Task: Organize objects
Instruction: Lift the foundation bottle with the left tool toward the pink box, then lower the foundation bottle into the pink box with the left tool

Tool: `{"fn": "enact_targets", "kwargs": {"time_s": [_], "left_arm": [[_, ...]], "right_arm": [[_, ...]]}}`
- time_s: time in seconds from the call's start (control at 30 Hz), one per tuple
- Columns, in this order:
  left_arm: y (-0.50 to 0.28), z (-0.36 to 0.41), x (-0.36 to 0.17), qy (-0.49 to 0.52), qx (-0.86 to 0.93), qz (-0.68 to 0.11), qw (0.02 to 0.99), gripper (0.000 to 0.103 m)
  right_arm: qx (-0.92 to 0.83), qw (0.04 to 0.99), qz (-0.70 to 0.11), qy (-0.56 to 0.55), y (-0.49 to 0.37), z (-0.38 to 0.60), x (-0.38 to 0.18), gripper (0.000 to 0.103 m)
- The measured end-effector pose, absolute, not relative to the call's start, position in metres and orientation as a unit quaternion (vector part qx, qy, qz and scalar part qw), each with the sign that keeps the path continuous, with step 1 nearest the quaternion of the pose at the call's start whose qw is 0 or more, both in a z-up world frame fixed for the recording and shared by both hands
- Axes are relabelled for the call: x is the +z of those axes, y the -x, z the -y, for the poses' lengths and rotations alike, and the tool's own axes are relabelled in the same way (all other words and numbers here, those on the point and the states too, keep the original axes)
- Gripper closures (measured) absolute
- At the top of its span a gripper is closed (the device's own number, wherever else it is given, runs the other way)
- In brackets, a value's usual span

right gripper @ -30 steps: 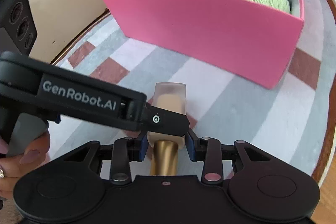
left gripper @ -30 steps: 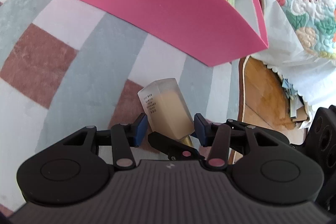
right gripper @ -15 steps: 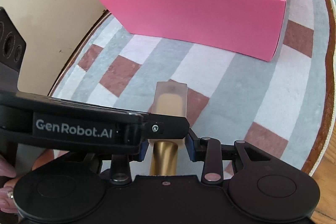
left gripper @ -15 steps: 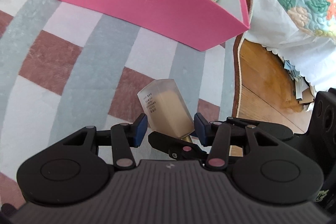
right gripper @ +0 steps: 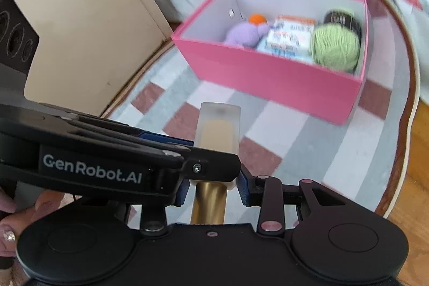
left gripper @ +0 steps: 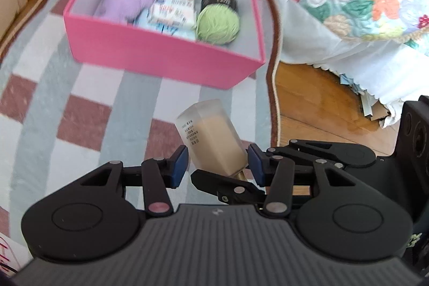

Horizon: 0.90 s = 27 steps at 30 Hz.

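The right gripper (right gripper: pixel 213 188) is clamped on the neck end of a foundation bottle (right gripper: pixel 217 128), just above its gold cap (right gripper: pixel 208 203). The left gripper (left gripper: pixel 217 161) pinches the frosted body too. The bottle hangs over the checked rug (left gripper: pixel 88 109), short of the pink box (left gripper: pixel 161 55). It looks like rigid, slick, breakable glass and fairly heavy; the flat sides seem the safest hold.

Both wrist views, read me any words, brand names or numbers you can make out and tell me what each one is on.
"GenRobot.AI": white lettering on the side of the left gripper, right wrist view.
Small black print on the frosted bottle: too small to read.
Red and blue print on the white packet in the pink box: blurred.
Label on the green yarn ball: blurred.
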<state>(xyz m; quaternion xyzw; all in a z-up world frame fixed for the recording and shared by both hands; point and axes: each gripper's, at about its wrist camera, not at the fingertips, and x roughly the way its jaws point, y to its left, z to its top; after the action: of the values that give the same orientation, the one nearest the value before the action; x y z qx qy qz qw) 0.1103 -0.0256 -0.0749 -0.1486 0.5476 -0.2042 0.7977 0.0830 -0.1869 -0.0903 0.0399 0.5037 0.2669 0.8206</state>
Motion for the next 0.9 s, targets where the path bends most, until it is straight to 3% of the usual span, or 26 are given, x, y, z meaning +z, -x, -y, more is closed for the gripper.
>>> {"fn": "enact_targets", "kwargs": {"time_s": [0.6, 0.9], "left_arm": [[-0.172, 0.008, 0.018, 0.127, -0.185, -0.458, 0.860, 0.056], [-0.249, -0.012, 0.001, 0.131, -0.135, -0.473, 0.861, 0.056]], "right_arm": [[0.303, 0.858, -0.415, 0.024, -0.158, 0.171, -0.006, 0.061], [0.342, 0.846, -0.408, 0.032, -0.238, 0.150, -0.020, 0.062]]}}
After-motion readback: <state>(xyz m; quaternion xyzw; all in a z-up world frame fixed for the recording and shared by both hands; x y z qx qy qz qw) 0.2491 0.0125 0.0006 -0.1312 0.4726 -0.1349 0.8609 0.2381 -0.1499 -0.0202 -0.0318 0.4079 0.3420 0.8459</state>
